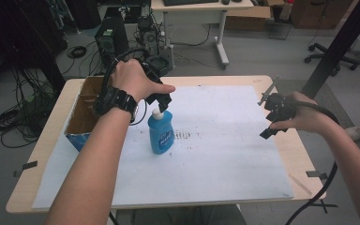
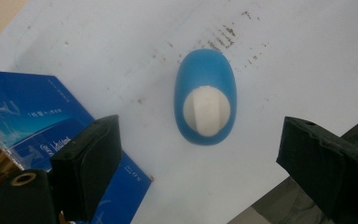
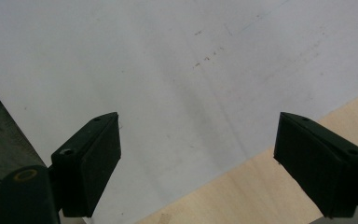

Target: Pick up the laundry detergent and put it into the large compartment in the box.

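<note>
While the right claw [image 1: 268, 118] hangs spread over the table, the left claw [image 1: 161, 102] gapes above the blue bottle [image 1: 161, 132].

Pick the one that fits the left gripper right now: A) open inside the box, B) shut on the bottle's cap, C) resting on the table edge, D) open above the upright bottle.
D: the left gripper has its jaws wide apart, looking straight down on the bottle, touching nothing.
</note>
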Motion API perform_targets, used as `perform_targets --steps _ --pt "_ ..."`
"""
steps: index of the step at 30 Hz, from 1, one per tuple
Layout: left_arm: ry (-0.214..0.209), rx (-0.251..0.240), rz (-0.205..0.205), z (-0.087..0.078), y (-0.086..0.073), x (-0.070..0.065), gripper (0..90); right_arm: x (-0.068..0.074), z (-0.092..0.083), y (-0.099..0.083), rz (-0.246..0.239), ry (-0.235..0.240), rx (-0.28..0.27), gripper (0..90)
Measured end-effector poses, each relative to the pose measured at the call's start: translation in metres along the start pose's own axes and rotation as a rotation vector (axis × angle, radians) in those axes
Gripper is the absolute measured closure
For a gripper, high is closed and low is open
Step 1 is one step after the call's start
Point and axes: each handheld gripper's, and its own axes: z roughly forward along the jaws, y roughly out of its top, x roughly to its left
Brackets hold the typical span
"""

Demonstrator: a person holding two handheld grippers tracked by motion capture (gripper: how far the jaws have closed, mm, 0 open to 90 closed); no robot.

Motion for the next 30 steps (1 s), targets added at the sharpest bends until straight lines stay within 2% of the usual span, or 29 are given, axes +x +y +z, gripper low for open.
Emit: perform_targets --steps 15,30 --pt "-0.004 0.007 -0.017 0.003 0.003 0.0 13.7 0.0 0.003 -0.002 0.004 0.005 0.004 14.8" --pt "-0.034 0.026 0.014 0.011 0.005 -0.001 13.7 0.0 0.002 -0.003 0.008 0.003 0.01 14.8"
